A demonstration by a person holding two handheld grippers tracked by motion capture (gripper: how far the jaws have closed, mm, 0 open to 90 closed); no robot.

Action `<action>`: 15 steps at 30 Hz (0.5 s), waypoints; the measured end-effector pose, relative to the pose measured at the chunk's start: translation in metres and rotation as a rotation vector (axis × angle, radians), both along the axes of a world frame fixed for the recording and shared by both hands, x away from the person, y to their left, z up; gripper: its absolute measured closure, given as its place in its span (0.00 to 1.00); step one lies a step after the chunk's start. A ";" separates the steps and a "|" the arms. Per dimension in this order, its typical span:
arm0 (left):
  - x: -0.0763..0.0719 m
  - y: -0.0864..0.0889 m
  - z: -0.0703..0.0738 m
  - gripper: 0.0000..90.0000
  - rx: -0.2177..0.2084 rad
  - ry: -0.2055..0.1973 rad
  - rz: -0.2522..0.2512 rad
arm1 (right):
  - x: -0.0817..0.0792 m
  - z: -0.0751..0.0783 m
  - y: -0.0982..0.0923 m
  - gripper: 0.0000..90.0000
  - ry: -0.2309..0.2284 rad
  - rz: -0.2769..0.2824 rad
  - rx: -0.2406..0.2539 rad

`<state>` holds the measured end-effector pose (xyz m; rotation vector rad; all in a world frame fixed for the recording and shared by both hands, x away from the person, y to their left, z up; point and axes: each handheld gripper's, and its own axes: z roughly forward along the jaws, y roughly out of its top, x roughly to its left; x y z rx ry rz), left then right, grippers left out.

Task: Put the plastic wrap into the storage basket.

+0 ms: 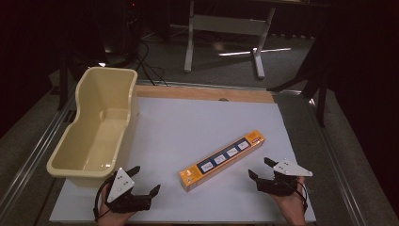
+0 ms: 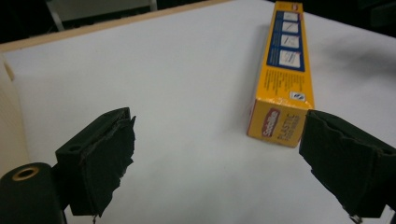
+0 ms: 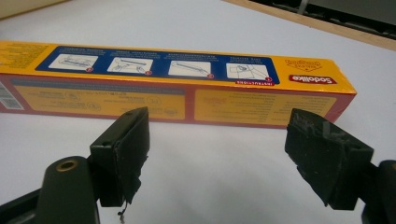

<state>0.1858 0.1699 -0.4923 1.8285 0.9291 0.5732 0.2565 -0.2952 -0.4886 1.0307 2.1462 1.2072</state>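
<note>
A long yellow-orange plastic-wrap box [image 1: 222, 160] with a blue strip of pictures lies slantwise on the white table top [image 1: 197, 122]. My left gripper [image 1: 145, 180] rests near the front edge, left of the box's near end, jaws wide apart and empty. In the left gripper view the box end [image 2: 275, 123] lies ahead to the right of the left gripper [image 2: 219, 154]. My right gripper [image 1: 261, 168] sits right of the box, open, nothing between its pads. The right gripper view faces the box's long side [image 3: 177, 88] just beyond the right gripper [image 3: 217, 149].
A cream plastic tub [image 1: 96, 125] stands at the table's left side, close to my left gripper. A wooden strip [image 1: 202, 93] runs along the far edge. Beyond the table are a white desk frame [image 1: 226, 33] and cables on the floor.
</note>
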 end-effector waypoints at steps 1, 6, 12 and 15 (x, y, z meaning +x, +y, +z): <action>0.000 0.000 0.000 0.12 -0.001 -0.002 -0.002 | 0.000 0.000 0.001 0.24 0.001 -0.002 -0.005; -0.001 -0.005 0.000 0.11 0.008 -0.006 -0.016 | 0.000 0.000 0.003 0.25 0.007 0.000 -0.002; -0.002 -0.007 0.000 0.11 0.012 -0.015 -0.020 | 0.000 0.001 0.006 0.29 0.010 0.004 0.006; -0.001 -0.007 0.000 0.11 0.010 -0.012 -0.019 | 0.000 0.002 0.009 0.39 0.020 0.026 0.017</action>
